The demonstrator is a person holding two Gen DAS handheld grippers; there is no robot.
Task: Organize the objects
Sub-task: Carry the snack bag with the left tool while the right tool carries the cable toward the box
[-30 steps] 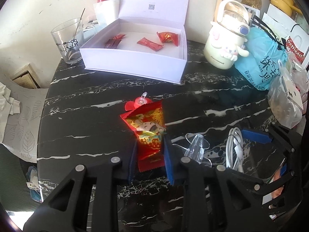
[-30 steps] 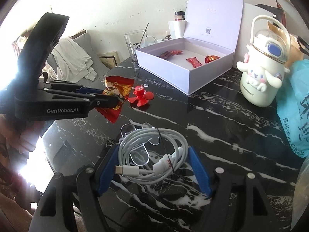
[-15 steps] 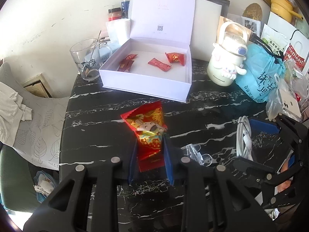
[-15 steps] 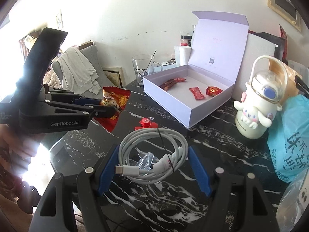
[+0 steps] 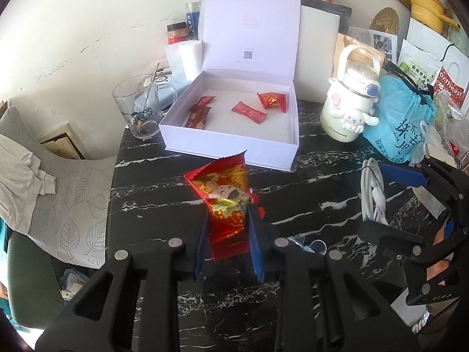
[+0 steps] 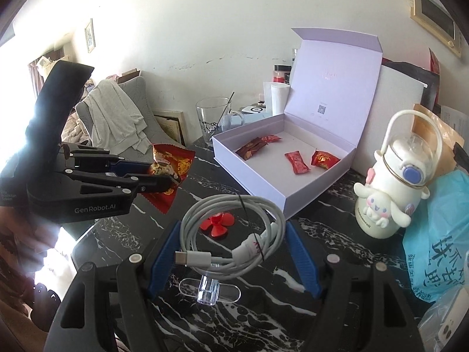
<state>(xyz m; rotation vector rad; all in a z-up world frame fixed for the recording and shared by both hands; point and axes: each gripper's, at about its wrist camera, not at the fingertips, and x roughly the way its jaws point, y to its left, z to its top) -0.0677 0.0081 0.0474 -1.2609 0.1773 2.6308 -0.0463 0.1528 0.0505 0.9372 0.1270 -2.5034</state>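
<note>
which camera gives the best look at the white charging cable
The right wrist view: the white cable fills the centre as a full coil between the right gripper's fingers. The left wrist view shows it only edge-on, at the right.

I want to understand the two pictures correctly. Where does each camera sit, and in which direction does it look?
Left wrist: sits on the left gripper, looks down and forward over the black table to the open white box; its gripper holds a red snack packet; right gripper at right edge.
Right wrist: sits on the right gripper, faces the same box; its gripper holds a coiled white cable; left gripper at left.
Shared: box, glass cup, white bottle, packet, cable.
</note>
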